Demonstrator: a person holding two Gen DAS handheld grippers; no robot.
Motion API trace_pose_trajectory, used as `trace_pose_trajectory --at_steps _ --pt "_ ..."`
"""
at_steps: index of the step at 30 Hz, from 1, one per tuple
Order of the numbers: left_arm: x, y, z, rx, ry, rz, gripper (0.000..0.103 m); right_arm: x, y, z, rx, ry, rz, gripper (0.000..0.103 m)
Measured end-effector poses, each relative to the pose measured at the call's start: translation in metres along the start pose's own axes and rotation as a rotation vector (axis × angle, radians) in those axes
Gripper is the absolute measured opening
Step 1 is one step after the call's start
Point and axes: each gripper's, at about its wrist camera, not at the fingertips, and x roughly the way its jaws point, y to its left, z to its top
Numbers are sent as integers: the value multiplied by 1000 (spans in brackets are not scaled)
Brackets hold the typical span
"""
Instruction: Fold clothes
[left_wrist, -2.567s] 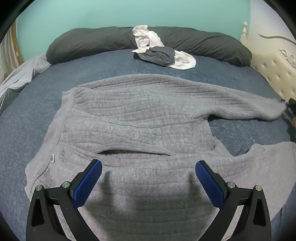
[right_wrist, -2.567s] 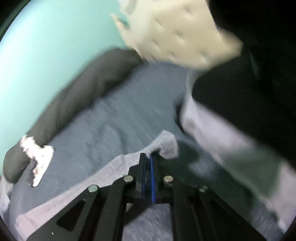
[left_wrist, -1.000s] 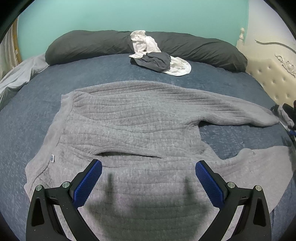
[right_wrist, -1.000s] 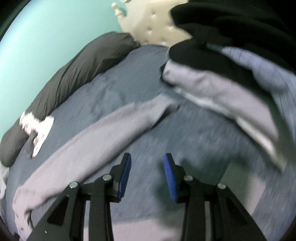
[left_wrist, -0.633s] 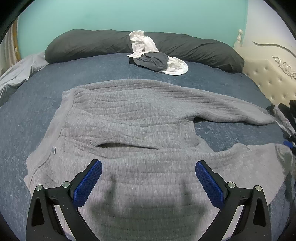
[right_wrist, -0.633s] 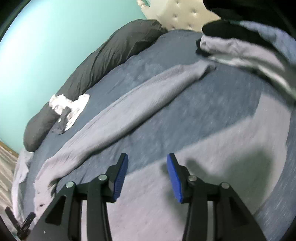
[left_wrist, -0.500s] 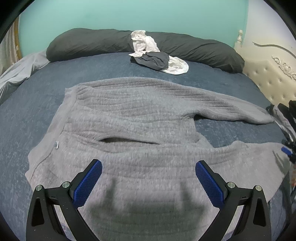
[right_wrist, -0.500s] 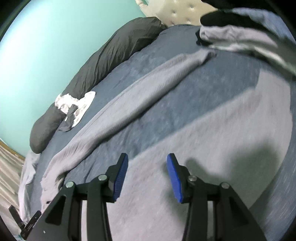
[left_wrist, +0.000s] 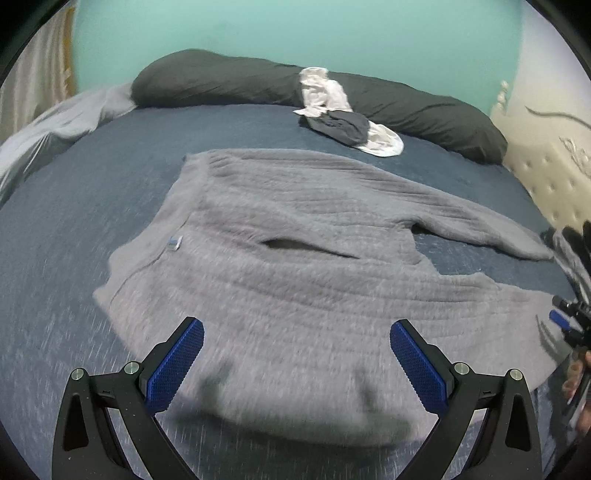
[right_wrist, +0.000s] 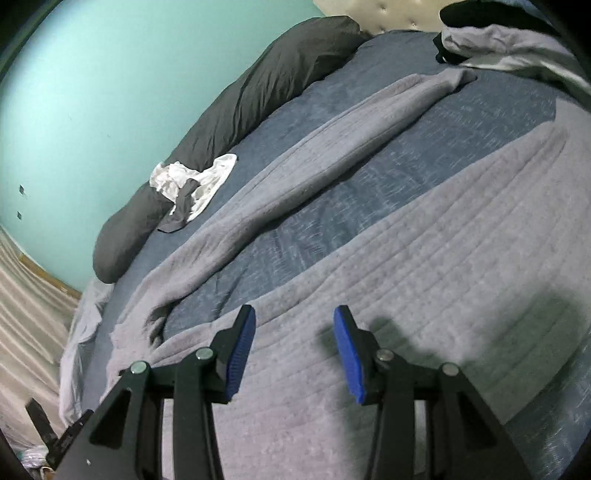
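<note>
A grey ribbed sweater (left_wrist: 295, 251) lies spread flat on the dark blue bed (left_wrist: 92, 206), both sleeves stretched toward the right. My left gripper (left_wrist: 295, 354) hovers open and wide over its near hem, holding nothing. The right wrist view shows the same sweater (right_wrist: 424, 266), with the far sleeve (right_wrist: 332, 147) running diagonally across the bed. My right gripper (right_wrist: 293, 347) is open just above the near sleeve, nothing between its blue pads (right_wrist: 349, 354). That right gripper (left_wrist: 565, 321) also shows at the right edge of the left wrist view.
A long dark bolster pillow (left_wrist: 406, 99) lies along the far edge with a heap of white and dark clothes (left_wrist: 343, 114) against it. More dark and grey garments (right_wrist: 498, 40) are piled by the padded headboard (left_wrist: 554, 177). A pale sheet (left_wrist: 55, 125) bunches at the far left.
My right gripper let go of the far sleeve's cuff, opened, and swung back over the near sleeve. My left gripper shifted left, staying open.
</note>
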Motion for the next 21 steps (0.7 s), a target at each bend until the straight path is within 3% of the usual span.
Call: trace_pose_trajectory --at_steps 10,15,21 --pt "-53 20 -10 -63 13 75 103 -17 9 -1 -12 -31 24 45" --pt "-81 14 1 -62 8 73 103 -32 16 -3 -5 -32 1 45" --pt "-107 13 5 -104 8 39 103 -57 33 -7 -59 45 -14 45"
